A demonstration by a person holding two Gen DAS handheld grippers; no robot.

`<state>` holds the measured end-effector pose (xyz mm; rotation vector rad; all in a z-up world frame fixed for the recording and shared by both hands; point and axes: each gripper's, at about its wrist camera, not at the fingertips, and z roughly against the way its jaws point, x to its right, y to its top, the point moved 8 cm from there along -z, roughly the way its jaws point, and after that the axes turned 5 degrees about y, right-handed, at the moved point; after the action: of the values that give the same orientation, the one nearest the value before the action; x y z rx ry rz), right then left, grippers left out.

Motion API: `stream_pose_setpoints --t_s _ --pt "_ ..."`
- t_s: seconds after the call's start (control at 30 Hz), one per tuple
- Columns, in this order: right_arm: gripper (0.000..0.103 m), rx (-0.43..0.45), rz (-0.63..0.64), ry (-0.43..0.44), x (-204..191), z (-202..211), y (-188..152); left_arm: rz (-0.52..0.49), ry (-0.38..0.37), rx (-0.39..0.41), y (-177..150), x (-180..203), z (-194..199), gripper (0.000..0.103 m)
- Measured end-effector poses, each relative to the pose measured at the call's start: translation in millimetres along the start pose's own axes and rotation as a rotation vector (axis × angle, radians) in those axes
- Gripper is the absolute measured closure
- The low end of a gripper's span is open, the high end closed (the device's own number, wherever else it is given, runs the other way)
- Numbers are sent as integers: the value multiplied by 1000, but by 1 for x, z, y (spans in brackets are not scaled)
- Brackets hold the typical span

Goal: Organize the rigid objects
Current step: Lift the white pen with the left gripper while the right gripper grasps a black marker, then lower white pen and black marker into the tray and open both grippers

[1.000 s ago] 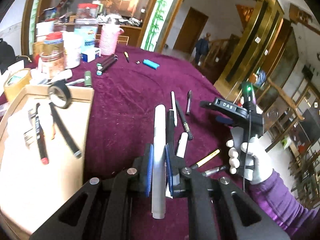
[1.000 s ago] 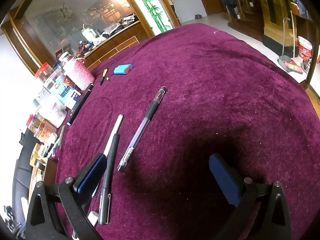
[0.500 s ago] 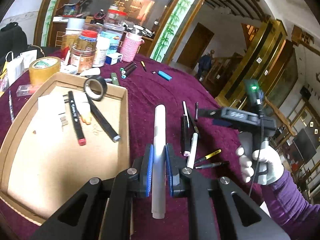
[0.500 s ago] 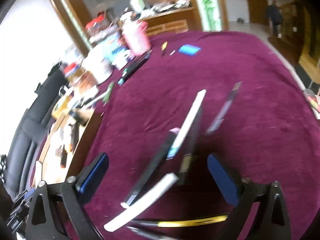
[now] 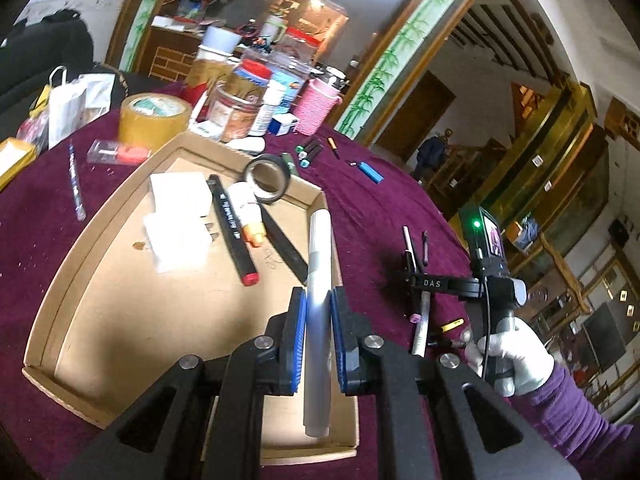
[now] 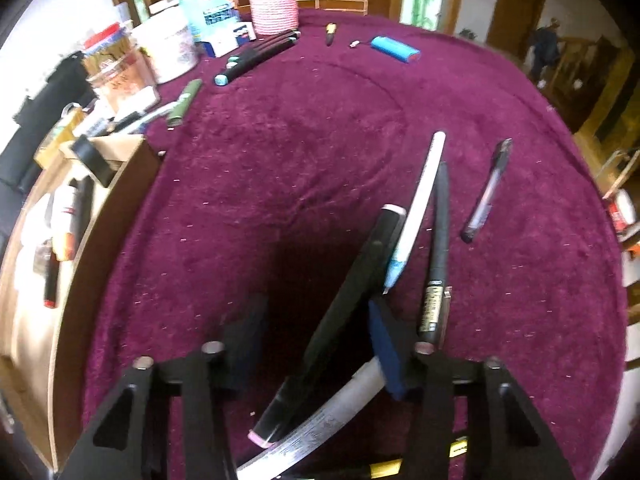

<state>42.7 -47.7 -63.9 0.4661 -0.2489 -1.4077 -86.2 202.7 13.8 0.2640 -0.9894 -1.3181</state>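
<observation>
Left wrist view: left gripper [image 5: 319, 344], blue pads pinching a long white-and-grey marker [image 5: 318, 304] at mid-barrel. Marker points up-frame, its far tip over the right wall of the shallow brown cardboard tray [image 5: 100, 320] at centre-left. Inside tray, upper centre: black marker w/ red end [image 5: 232, 232], white glue tube w/ orange cap [image 5: 248, 212], roll of black tape [image 5: 267, 176] leaning on the far wall, white folded papers [image 5: 180, 216].

At right of frame, a white-gloved hand [image 5: 516, 360] w/ purple sleeve grips the right gripper's handle above loose pens on the maroon cloth-covered table [image 5: 360, 208].

Right wrist view: right gripper [image 6: 316, 344], jaws partly spread, have just been closing. Between them lies a flat black marker w/ pink end [image 6: 340, 312]; the right pad looks against it, left pad apart, so no firm pinch seen; view is blurred. Just right of it: thin white pen [image 6: 420, 200], black pen [image 6: 438, 248]. Clear-barrel pen [image 6: 486, 192] lies apart, farther right. Cardboard tray at left edge.
</observation>
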Motion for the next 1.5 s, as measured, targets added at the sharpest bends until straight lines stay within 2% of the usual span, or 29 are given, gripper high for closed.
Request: stream_pose_setpoints --t_s 0.03,0.07,0.1,0.4,0.67,0.73,0.93,1.1,1.23,1.33,1.4,1.5 --pt "65 7 -6 -3 0 0 0 7 2 -1 0 -2 0 91" --pt "77 19 -16 -6 3 2 1 12 5 -2 0 -3 0 91" --pt "80 27 -25 5 4 3 1 14 10 -1 -2 -5 3 91" --pt "86 106 -158 252 10 39 -2 41 75 10 5 -24 9 91" --pt "86 185 -119 410 -28 89 1 75 200 -36 13 -60 -2 91" --pt "86 192 -97 445 -43 97 2 95 210 -64 10 -67 -8 91" --pt "85 173 -46 547 -85 110 1 101 210 -132 -1 -69 -23 91" --pt "85 97 -11 634 -125 102 -6 86 235 -208 -1 -68 -44 91" --pt "85 43 30 657 -155 89 -15 89 269 -275 3 -75 -66 91" --pt "85 11 56 657 -171 77 -17 84 289 -277 13 -76 -74 91" --pt "85 -22 74 650 -184 66 -18 99 282 -277 17 -78 -78 88" --pt "85 -66 104 606 -198 48 -19 118 247 -252 20 -76 -72 72"
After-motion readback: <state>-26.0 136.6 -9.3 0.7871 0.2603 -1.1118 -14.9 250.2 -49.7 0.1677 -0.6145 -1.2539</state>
